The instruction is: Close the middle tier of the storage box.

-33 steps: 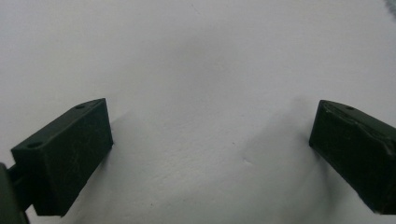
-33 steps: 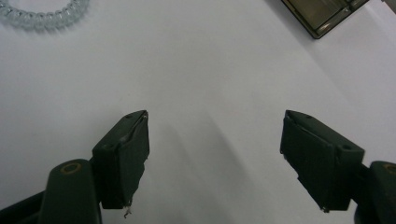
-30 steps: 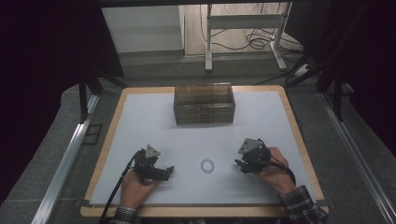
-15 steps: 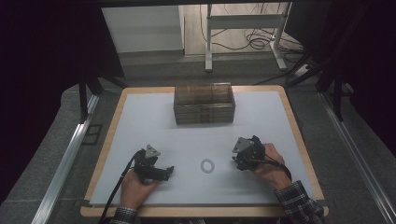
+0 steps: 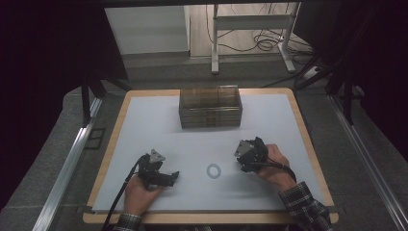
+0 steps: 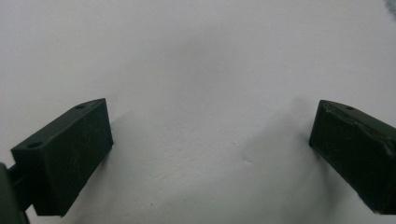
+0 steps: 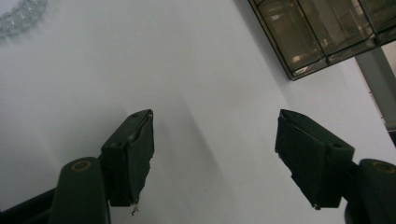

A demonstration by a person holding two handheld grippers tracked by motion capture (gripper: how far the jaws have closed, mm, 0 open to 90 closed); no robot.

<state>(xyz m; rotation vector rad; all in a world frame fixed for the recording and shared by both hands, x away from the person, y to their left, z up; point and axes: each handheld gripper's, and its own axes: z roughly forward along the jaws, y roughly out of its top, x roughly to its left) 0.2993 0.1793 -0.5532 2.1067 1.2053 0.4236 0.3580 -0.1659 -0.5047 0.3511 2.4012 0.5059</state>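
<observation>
On the bench (image 5: 144, 120), the ring (image 5: 214, 170) lies between the left tool (image 5: 168, 179) and the right tool (image 5: 245, 161), nearer the right one. The box (image 5: 210, 107) stands beyond both, well apart.

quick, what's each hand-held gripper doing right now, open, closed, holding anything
Left hand-held gripper: open, holding nothing.
Right hand-held gripper: open, holding nothing; its jaws have just been closing a little.

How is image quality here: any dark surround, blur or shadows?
High view: surround dark, white table evenly lit, ring small and soft. Left gripper view: the left hand-held gripper casts soft shadows, jaws slightly blurred. Right gripper view: the beaded ring is blurry, clear box sharper.
</observation>
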